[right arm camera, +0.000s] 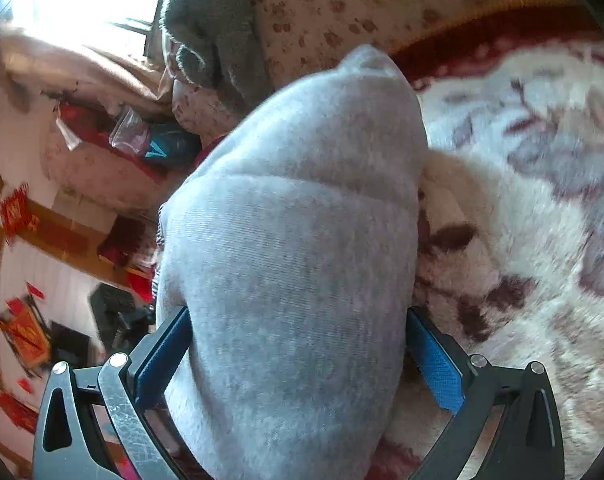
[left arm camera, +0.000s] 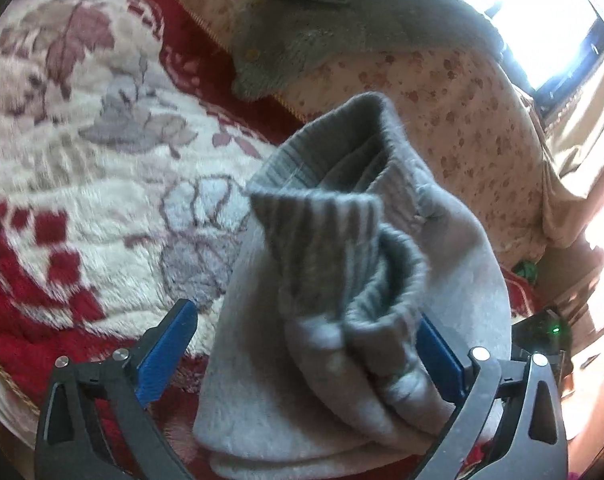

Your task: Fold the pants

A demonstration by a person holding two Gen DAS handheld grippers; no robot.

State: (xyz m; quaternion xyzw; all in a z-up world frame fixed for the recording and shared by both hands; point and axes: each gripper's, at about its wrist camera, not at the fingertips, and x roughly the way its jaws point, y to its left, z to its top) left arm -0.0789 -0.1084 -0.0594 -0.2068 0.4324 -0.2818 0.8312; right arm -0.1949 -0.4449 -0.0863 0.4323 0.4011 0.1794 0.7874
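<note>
The pants are light grey fleece with ribbed cuffs, bunched into a thick folded bundle. In the left wrist view the bundle lies between the blue pads of my left gripper, whose jaws stand wide apart; the left pad is clear of the cloth. In the right wrist view the pants fill the gap of my right gripper, jaws also wide, cloth bulging between both pads. Whether either pad presses the cloth is not clear.
A red and white floral plush blanket covers the bed under the pants. A dark grey garment lies on a pink flowered pillow behind. A bright window is at the far side. Room clutter lies left in the right view.
</note>
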